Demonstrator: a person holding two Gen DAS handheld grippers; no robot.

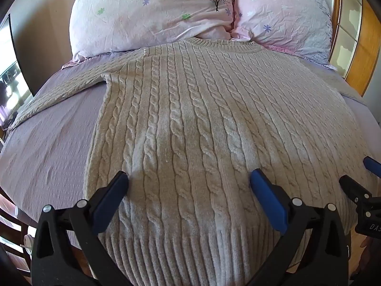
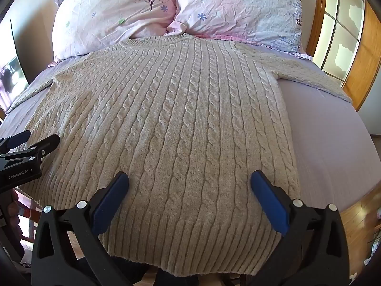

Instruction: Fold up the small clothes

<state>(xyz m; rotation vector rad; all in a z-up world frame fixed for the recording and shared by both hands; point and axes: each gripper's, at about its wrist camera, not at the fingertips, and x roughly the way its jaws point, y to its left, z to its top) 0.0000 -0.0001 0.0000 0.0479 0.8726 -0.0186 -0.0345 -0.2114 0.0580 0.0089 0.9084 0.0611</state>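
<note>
Beige cable-knit sweater (image 1: 190,124) flat on lilac bedsheet (image 1: 52,143); soft, thick, floppy; we'd pinch ribbed hem corners; L gripper (image 1: 189,178) & R gripper (image 2: 189,178) both spread, empty.

Setting: a home bedroom. A made bed (image 1: 50,143) with a lilac textured sheet fills most of both views. Two pink pillows (image 2: 114,19) in creased floral cases, one printed with a bare tree, lie side by side at its head. A wooden-framed panel with frosted panes (image 2: 343,35) stands at the right of the bed. Wood flooring (image 2: 357,217) shows past the right edge of the mattress. Plain beige wall (image 1: 45,33) on the left.
</note>
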